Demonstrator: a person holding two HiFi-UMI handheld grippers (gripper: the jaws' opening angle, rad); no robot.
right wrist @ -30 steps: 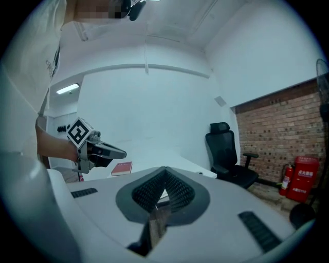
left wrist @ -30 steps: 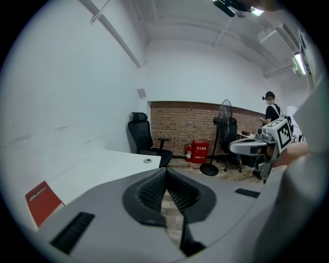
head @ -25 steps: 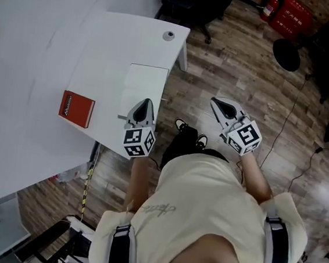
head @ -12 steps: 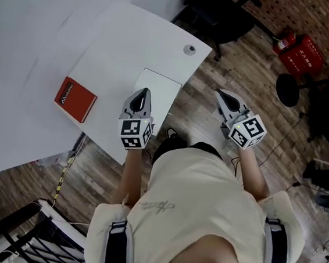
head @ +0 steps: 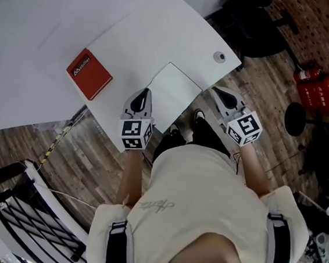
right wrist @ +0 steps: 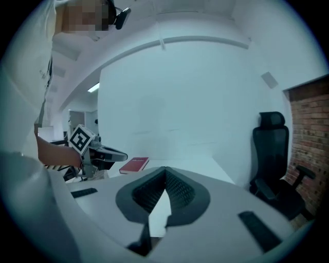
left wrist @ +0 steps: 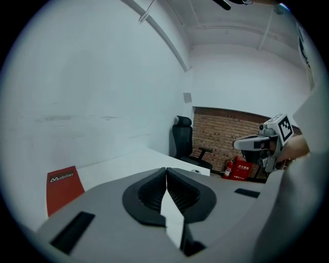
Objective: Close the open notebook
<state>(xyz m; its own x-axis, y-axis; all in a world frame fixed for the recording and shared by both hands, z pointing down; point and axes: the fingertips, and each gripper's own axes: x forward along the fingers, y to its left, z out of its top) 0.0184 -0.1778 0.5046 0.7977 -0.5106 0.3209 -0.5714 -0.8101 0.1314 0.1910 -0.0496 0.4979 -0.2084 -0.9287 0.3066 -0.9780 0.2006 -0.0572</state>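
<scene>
A flat white notebook (head: pixel 175 95) lies on the white desk (head: pixel 145 38) by its near edge. I cannot make out a spine or separate pages. My left gripper (head: pixel 145 91) is shut and empty, and its tip is over the notebook's left near corner. In the left gripper view its jaws (left wrist: pixel 166 168) meet at the tip, with a strip of white page showing below them. My right gripper (head: pixel 215 90) is also shut and empty, just off the desk edge beside the notebook's right side. Its jaws (right wrist: pixel 165 167) are pressed together.
A red book (head: pixel 89 73) lies on the desk to the notebook's left. A cable grommet (head: pixel 219 57) sits near the desk's far corner. A black office chair (head: pixel 263 21), a red fire extinguisher (head: pixel 315 88) and a round stool base (head: pixel 297 118) stand on the wooden floor.
The head view has swung, so the desk now sits higher and turned. My right gripper has come from over the floor to the desk edge beside the notebook. The left stays at the notebook's corner.
</scene>
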